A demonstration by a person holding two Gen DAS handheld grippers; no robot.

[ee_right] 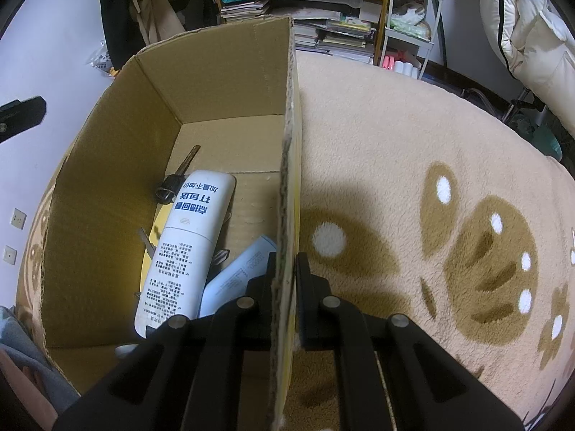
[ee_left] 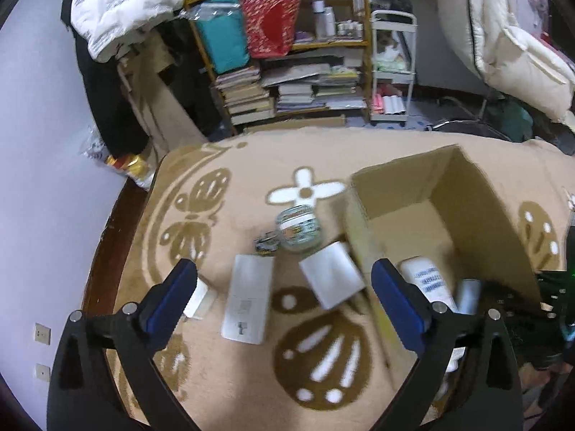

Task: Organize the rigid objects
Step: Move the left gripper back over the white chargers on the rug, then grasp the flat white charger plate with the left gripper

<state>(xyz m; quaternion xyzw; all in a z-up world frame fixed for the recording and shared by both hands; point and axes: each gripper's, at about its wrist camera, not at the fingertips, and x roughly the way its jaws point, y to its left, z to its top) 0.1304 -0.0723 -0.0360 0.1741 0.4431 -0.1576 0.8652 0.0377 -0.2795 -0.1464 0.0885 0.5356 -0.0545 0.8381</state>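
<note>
An open cardboard box [ee_left: 402,186] stands on a beige patterned blanket [ee_left: 222,366]. My right gripper [ee_right: 286,264] is shut on the box's right wall [ee_right: 290,165]. Inside the box lie a white printed bottle [ee_right: 183,251], a pale blue tube [ee_right: 237,276] and a dark-headed key [ee_right: 176,176]. My left gripper [ee_left: 284,273] hangs open above the blanket, left of the box. Between and beyond its fingers lie a long white flat box [ee_left: 248,303], a white square box [ee_left: 332,274], a small glass jar [ee_left: 298,230], a small dark trinket [ee_left: 266,243] and a white block [ee_left: 199,300] by the left finger.
The blanket's left edge [ee_left: 107,237] drops off toward a wall. Behind stand a shelf with stacked books [ee_left: 284,93], a teal bag [ee_left: 222,37], a red bag [ee_left: 271,25] and a white cart [ee_left: 391,68]. A sleeve [ee_right: 21,359] shows at the lower left of the right wrist view.
</note>
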